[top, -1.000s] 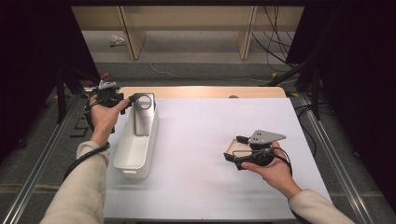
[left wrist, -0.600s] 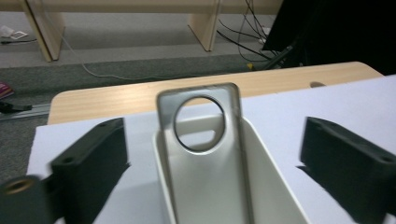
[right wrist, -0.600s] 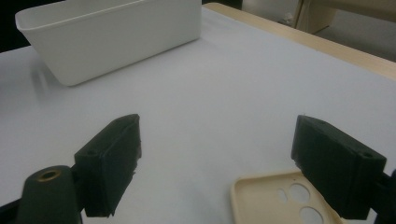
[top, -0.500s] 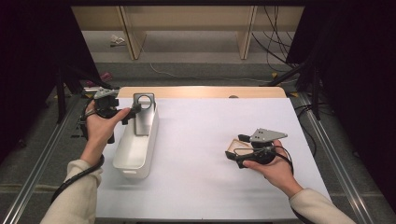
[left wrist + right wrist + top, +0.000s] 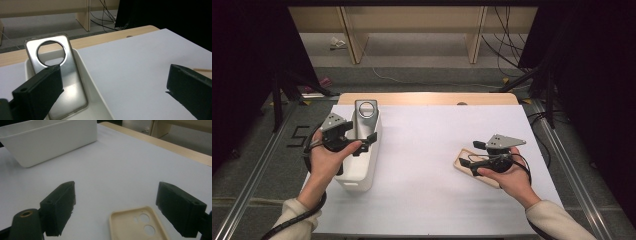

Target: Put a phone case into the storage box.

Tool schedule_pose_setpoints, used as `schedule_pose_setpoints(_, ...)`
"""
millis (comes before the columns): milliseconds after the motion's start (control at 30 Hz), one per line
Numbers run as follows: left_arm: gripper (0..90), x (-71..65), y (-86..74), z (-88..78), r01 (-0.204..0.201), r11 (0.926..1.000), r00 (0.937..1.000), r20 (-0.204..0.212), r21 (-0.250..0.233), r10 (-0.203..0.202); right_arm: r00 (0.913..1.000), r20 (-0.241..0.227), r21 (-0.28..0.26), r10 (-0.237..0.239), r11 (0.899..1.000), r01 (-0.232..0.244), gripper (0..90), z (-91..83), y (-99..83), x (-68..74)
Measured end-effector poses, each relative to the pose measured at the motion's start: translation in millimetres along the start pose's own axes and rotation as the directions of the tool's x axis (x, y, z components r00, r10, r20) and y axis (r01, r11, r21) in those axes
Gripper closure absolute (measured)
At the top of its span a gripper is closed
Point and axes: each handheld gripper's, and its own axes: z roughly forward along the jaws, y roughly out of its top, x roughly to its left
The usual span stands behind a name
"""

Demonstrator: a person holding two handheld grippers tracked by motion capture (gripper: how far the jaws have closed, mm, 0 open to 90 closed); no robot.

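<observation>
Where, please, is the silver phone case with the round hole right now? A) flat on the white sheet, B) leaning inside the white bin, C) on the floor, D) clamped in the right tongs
B: the silver case leans against the end wall of the white bin, with the open left tongs just off it.

I count two grippers: the left gripper [image 5: 362, 142] over the bin, jaws spread wide, and the right gripper [image 5: 468, 161] over the table, jaws spread too. I see two phone cases: one silver case [image 5: 364, 117] leaning in the bin, and one cream case [image 5: 137, 225] lying flat on the sheet. There is one white bin [image 5: 362, 172]. One white sheet [image 5: 432, 150] covers one wooden table [image 5: 427, 98]. Two hands: left hand [image 5: 326, 160], right hand [image 5: 509, 176].
</observation>
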Motion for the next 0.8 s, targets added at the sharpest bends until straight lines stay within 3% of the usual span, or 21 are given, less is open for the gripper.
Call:
schedule_pose_setpoints(233, 0.0, -29.5, -22.1, -9.9, -0.054, 0.9985, 0.9981, 0.031, -0.013, 0.054, 0.9998, 0.020, 0.013, 0.009, 1.000, -0.010, 17.0, -4.3, -2.9, -10.1)
schedule_pose_setpoints(433, 0.0, -54.0, -47.3, -17.5, -0.095, 0.9952, 0.9934, 0.067, 0.022, 0.094, 0.9991, 0.041, 0.013, 0.014, 1.000, -0.015, 17.0, -7.3, -3.7, -17.8)
schedule_pose_setpoints(567, 0.0, -58.9, -52.7, -20.6, -0.131, 0.9912, 0.9895, 0.065, 0.021, 0.129, 0.9987, 0.048, 0.014, 0.014, 1.000, -0.015, 17.0, -7.1, -4.0, -19.8)
schedule_pose_setpoints(800, 0.0, -56.1, -54.2, -22.4, -0.123, 0.9923, 0.9908, 0.059, 0.014, 0.122, 0.9983, 0.054, 0.016, 0.018, 1.000, -0.019, 17.0, -9.4, -5.3, -20.9)
